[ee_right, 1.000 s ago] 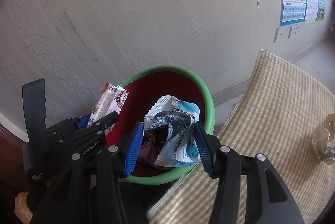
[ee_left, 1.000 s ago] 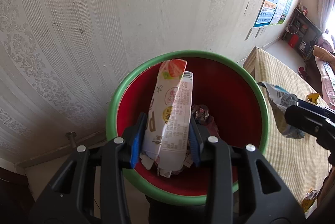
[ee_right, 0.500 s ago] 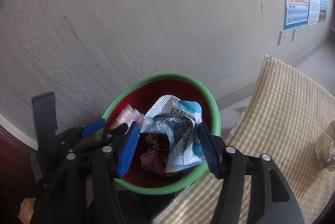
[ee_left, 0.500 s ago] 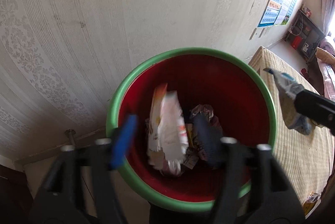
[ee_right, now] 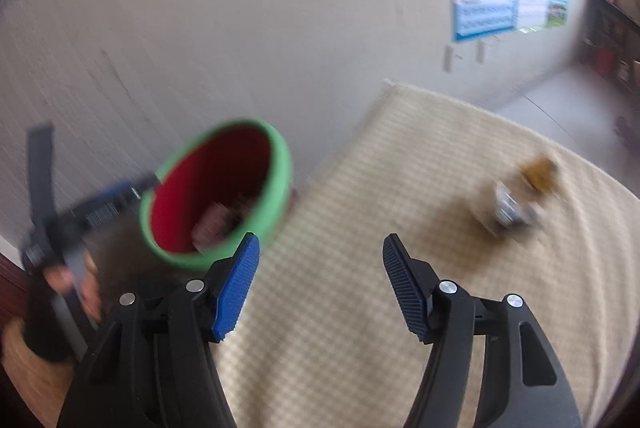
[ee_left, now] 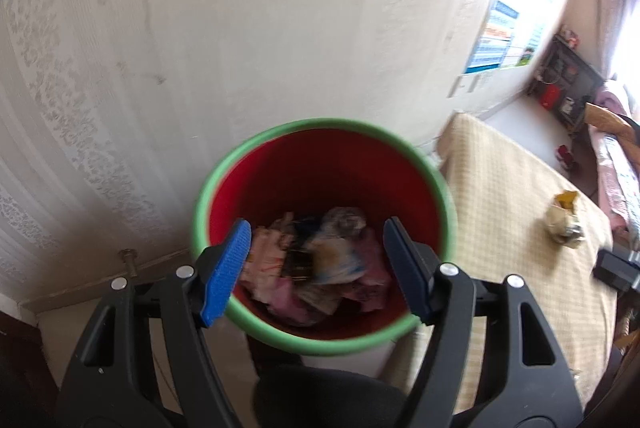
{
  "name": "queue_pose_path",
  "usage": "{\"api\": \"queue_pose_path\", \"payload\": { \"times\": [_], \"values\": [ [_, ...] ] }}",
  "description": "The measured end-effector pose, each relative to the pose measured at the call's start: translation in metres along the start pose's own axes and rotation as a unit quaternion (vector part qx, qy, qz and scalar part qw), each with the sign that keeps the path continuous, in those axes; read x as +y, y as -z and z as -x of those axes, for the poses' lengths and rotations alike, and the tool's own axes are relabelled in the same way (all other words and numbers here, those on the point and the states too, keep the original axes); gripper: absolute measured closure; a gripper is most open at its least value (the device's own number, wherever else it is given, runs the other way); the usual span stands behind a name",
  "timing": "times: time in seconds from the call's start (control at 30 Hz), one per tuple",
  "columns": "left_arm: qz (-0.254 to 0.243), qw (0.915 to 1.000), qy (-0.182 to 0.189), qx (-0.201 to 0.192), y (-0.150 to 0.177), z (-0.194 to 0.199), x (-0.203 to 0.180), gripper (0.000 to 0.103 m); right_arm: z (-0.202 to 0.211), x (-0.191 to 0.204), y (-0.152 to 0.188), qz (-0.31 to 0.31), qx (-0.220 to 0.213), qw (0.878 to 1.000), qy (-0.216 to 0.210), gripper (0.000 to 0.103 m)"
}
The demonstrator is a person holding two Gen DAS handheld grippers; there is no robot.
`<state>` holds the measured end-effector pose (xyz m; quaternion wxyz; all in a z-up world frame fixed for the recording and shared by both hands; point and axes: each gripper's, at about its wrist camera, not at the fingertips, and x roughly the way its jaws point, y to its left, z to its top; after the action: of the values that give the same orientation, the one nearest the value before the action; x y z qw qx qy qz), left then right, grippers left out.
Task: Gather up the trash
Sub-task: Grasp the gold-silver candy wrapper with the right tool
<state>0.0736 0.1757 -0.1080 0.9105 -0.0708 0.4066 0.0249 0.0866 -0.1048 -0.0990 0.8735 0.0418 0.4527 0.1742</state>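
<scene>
The checked cloth (ee_right: 360,308) spreads wide across the bed or table, and the bin (ee_left: 440,183), red inside with a green rim, sits at its edge against the wall. Down in the bin lies a heap of wrappers (ee_left: 320,264), so that part of the trash is in. One crumpled wrapper (ee_right: 516,203) lies out on the cloth, well apart from the bin, and that looks like the next target.

The left gripper (ee_left: 316,268) hangs over the bin mouth, jaws spread, nothing between them. The right gripper (ee_right: 320,284) points at bare cloth beside the bin, jaws parted and empty too.

Now the risks. The right-hand view is smeared with motion, so a fast swing toward that wrapper could overshoot it or knock it further off. The wrapper is light and crinkly; a pinch on a loose edge may let it slip free on the way to the bin. And the bin sits right at the cloth's edge, so a bump from either gripper could tip it and spill the heap.
</scene>
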Motion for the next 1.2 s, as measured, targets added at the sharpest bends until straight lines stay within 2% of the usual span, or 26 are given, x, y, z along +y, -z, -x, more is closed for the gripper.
{"api": "queue_pose_path", "payload": {
  "times": [0.13,0.23,0.33,0.43,0.47,0.5,0.53,0.57,0.63,0.8,0.87,0.93,1.07,1.2],
  "values": [
    [-0.027,0.9991,0.031,0.007,0.006,0.006,-0.039,0.037,0.018,-0.044,0.06,-0.045,0.044,0.997,0.041,0.04],
    [-0.053,0.9971,0.053,0.017,0.014,0.008,-0.069,0.037,0.025,-0.07,0.097,-0.086,0.065,0.993,0.052,0.04],
    [-0.075,0.9945,0.069,0.024,0.021,0.01,-0.096,0.037,0.027,-0.079,0.13,-0.123,0.082,0.988,0.037,0.04],
    [-0.087,0.9916,0.088,0.038,0.027,0.007,-0.122,0.037,0.018,-0.072,0.146,-0.12,0.094,0.988,0.022,0.043],
    [-0.088,0.9903,0.097,0.044,0.028,0.005,-0.131,0.037,0.016,-0.071,0.148,-0.117,0.095,0.988,0.017,0.045],
    [-0.09,0.9891,0.104,0.051,0.03,0.003,-0.14,0.037,0.014,-0.069,0.148,-0.112,0.098,0.989,0.011,0.053],
    [-0.094,0.9881,0.109,0.054,0.031,0.002,-0.148,0.037,0.01,-0.067,0.148,-0.106,0.103,0.989,0.007,0.067],
    [-0.099,0.9868,0.114,0.057,0.032,0.0,-0.159,0.037,0.007,-0.065,0.149,-0.1,0.109,0.989,0.003,0.074],
    [-0.113,0.9841,0.122,0.062,0.034,-0.003,-0.178,0.037,0.004,-0.06,0.151,-0.09,0.115,0.989,-0.005,0.083],
    [-0.143,0.9758,0.148,0.075,0.035,-0.023,-0.238,0.037,0.025,-0.073,0.149,-0.117,0.053,0.992,-0.003,0.083],
    [-0.148,0.9732,0.155,0.082,0.033,-0.034,-0.257,0.037,0.035,-0.089,0.153,-0.144,0.031,0.989,0.002,0.083],
    [-0.146,0.9718,0.163,0.088,0.029,-0.05,-0.28,0.037,0.039,-0.102,0.157,-0.173,0.026,0.985,0.008,0.082],
    [-0.146,0.9709,0.158,0.105,0.024,-0.079,-0.314,0.036,0.05,-0.117,0.158,-0.2,0.009,0.98,0.003,0.08],
    [-0.179,0.9697,0.128,0.105,0.024,-0.106,-0.343,0.033,0.061,-0.122,0.154,-0.2,-0.006,0.98,0.0,0.08]
  ]
}}
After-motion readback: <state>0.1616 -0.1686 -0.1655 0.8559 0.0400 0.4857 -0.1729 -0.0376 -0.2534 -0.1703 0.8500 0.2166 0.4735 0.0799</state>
